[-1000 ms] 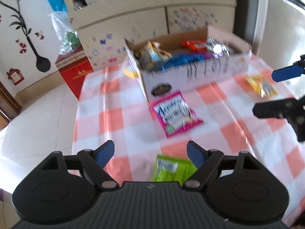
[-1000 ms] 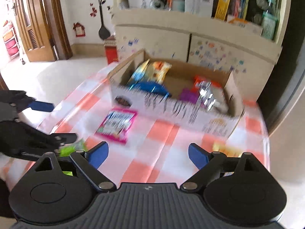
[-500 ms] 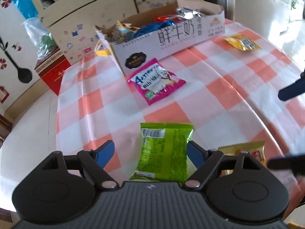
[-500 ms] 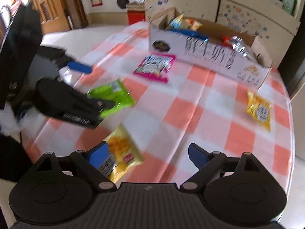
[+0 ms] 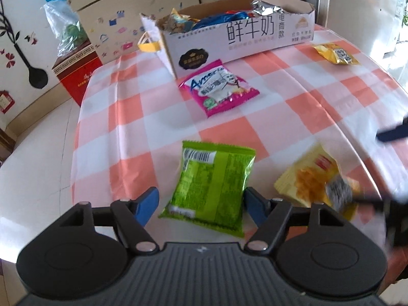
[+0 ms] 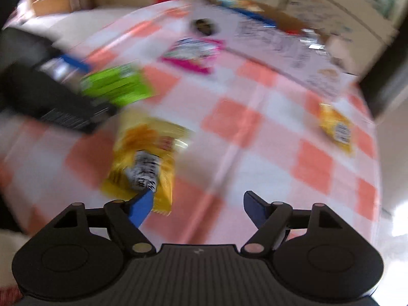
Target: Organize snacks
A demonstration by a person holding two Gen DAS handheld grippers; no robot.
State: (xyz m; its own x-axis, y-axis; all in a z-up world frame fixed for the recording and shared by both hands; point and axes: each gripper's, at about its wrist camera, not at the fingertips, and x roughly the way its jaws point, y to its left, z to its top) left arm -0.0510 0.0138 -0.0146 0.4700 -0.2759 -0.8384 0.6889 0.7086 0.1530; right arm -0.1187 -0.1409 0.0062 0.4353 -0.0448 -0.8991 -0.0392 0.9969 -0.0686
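Our left gripper (image 5: 201, 201) is closing around the green snack bag (image 5: 213, 186), which lies flat on the checked tablecloth (image 5: 127, 137), but the pads are not squeezing it yet. It is puffy and shiny, so we think it could slip out or pop. Our right gripper (image 6: 197, 205) is closing too, and the yellow snack bag (image 6: 145, 153) sits mostly beside its left pad, so we might miss it. The box (image 5: 237, 35) waits at the far side.

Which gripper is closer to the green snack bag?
Left. The left gripper is closing with the green snack bag between its fingers; the right gripper is off beside it, at the yellow snack bag.
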